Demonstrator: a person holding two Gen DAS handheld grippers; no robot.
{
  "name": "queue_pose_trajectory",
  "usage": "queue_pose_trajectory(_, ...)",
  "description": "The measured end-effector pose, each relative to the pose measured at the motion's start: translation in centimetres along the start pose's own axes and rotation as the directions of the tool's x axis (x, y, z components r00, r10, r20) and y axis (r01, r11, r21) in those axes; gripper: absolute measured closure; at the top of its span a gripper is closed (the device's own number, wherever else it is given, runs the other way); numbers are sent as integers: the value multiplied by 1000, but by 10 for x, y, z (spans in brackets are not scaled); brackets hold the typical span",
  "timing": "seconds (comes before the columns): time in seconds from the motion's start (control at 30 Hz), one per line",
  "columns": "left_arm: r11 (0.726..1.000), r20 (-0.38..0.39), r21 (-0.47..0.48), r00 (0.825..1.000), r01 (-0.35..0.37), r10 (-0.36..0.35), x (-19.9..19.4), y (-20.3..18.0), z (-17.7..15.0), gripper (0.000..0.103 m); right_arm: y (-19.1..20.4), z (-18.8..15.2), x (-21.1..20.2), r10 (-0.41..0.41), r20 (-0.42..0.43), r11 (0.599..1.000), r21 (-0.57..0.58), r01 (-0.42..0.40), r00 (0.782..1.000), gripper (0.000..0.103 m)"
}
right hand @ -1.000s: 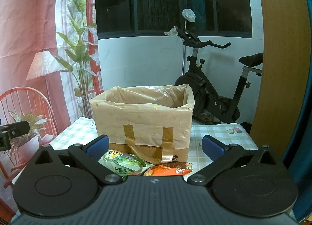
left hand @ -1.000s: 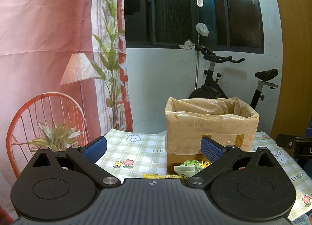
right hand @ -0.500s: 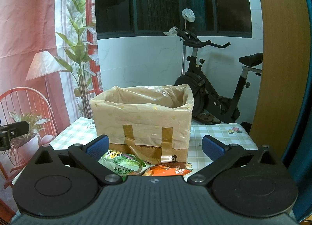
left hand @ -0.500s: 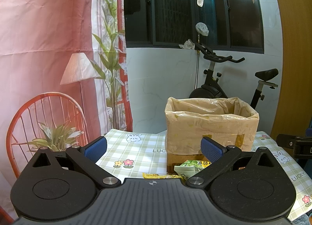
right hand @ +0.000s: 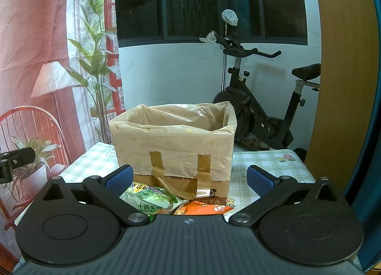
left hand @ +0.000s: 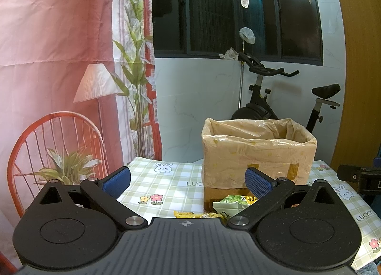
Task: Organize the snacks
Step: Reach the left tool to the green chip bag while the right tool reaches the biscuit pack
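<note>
A cardboard box lined with a tan plastic bag (left hand: 258, 153) (right hand: 173, 148) stands on the checked tablecloth. In front of it lie snack packets: a green one (left hand: 229, 204) (right hand: 152, 197), a yellow one (left hand: 195, 215) and an orange one (right hand: 202, 208), all partly hidden by the gripper bodies. My left gripper (left hand: 188, 180) is open, held above the table short of the box, nothing between its blue pads. My right gripper (right hand: 188, 179) is open too, facing the box front, with the green and orange packets low between its fingers but apart from them.
The table (left hand: 166, 186) carries a green checked cloth with rabbits and flowers. The other gripper shows at the right edge (left hand: 357, 177) and at the left edge (right hand: 14, 159). An exercise bike (right hand: 257, 108) stands behind the table, a printed curtain (left hand: 59, 60) on the left, a wooden panel (right hand: 343, 72) on the right.
</note>
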State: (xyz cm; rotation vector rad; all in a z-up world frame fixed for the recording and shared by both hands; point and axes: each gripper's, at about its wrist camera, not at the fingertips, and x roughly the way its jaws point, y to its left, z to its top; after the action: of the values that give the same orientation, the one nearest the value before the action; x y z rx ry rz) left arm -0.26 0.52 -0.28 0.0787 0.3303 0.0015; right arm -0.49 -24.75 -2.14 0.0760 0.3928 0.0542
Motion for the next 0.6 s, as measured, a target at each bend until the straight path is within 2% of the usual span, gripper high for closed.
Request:
queue_pose_trajectory(0.27, 1000, -20, -5, 1000, -12, 12, 11, -1, -7, 0, 0, 1, -2, 12, 1, 1000, 15, -12, 1000, 0)
queue_pose_trajectory(0.4, 1000, -26, 13, 999, -24, 24, 23, -4, -17, 0, -16, -15, 12, 31, 24, 999, 42, -32, 999, 0)
queue_pose_trajectory(0.6, 1000, -89, -8, 996, -1, 0, 54, -5, -40, 1, -28, -38, 28, 44, 35, 996, 76, -47, 998, 0)
